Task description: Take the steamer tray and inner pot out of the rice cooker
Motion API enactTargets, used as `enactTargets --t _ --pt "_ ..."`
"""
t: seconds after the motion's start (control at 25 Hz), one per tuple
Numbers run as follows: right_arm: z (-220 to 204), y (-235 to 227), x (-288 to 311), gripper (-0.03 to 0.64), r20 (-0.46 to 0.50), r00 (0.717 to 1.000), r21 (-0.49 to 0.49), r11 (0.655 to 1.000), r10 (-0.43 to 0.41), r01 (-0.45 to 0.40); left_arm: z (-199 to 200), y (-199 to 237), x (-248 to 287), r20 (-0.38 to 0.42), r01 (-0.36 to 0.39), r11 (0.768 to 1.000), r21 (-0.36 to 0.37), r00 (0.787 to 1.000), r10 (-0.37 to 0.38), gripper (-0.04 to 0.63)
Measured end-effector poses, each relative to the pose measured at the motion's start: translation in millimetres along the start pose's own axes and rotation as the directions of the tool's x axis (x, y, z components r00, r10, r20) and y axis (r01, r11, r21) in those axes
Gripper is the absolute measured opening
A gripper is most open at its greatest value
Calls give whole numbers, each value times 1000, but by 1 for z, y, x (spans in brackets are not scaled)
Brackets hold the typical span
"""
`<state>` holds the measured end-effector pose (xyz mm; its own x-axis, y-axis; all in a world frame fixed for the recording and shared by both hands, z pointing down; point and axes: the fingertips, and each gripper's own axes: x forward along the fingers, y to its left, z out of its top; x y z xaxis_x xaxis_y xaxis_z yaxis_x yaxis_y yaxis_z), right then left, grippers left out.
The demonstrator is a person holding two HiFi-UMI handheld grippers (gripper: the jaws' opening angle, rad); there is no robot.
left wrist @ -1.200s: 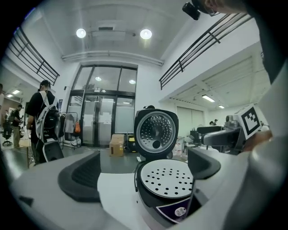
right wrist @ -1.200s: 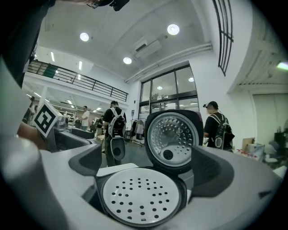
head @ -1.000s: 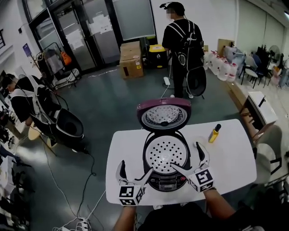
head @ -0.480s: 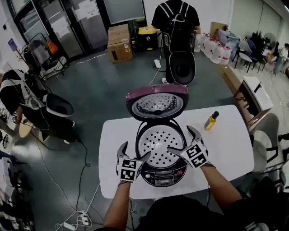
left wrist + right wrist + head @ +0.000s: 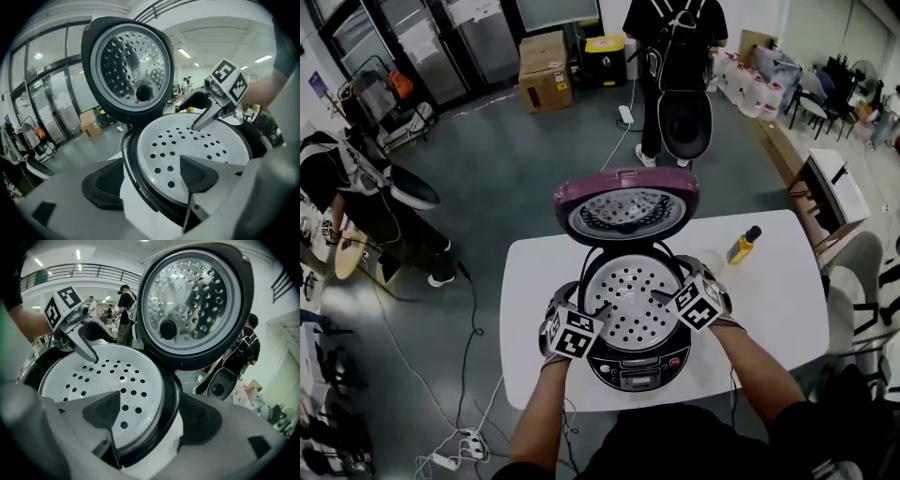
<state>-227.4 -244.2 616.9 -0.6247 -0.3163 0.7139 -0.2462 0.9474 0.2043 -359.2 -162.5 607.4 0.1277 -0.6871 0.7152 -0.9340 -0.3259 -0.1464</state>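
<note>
The rice cooker (image 5: 639,361) stands on the white table with its maroon lid (image 5: 626,208) swung up. The white perforated steamer tray (image 5: 630,305) (image 5: 197,145) (image 5: 108,380) sits in its mouth and hides the inner pot. My left gripper (image 5: 579,311) (image 5: 150,180) straddles the cooker's left rim, one finger over the tray and one outside the body. My right gripper (image 5: 675,281) (image 5: 154,420) straddles the right rim the same way. Both pairs of jaws have just been closing. The rim lies between them, with gaps still showing at the pads.
A yellow bottle (image 5: 742,246) stands on the table (image 5: 769,309) right of the cooker. A person (image 5: 675,56) stands beyond the table and another (image 5: 347,187) sits at left. Cardboard boxes (image 5: 542,70), floor cables (image 5: 473,328) and a chair (image 5: 862,281) surround the table.
Both grippers have come down and forward from the cooker's front to either side of its rim. Their jaws stand narrower than before.
</note>
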Motion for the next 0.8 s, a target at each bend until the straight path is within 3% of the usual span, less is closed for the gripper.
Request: enactTargets --t 0.16,0.36,0.56,0.6,0.8 --pt "-5 -1 6 248 -19 999 -47 999 -26 25 0 2 5 45 -24 1000 -13 999 25 287" --pt "-5 -5 5 158 -24 995 -87 992 -95 93 2 11 2 59 -85 996 10 995 84 198" --pt "-4 -6 0 119 -5 989 -60 987 -147 147 2 12 -1 58 -122 992 6 991 122 149" --pt "-2 -7 -1 110 1 988 -62 986 -157 157 2 12 -2 54 -127 992 9 990 127 102" --pt "10 -10 -6 86 33 982 -67 980 -185 187 2 16 -2 27 -148 989 9 989 147 92"
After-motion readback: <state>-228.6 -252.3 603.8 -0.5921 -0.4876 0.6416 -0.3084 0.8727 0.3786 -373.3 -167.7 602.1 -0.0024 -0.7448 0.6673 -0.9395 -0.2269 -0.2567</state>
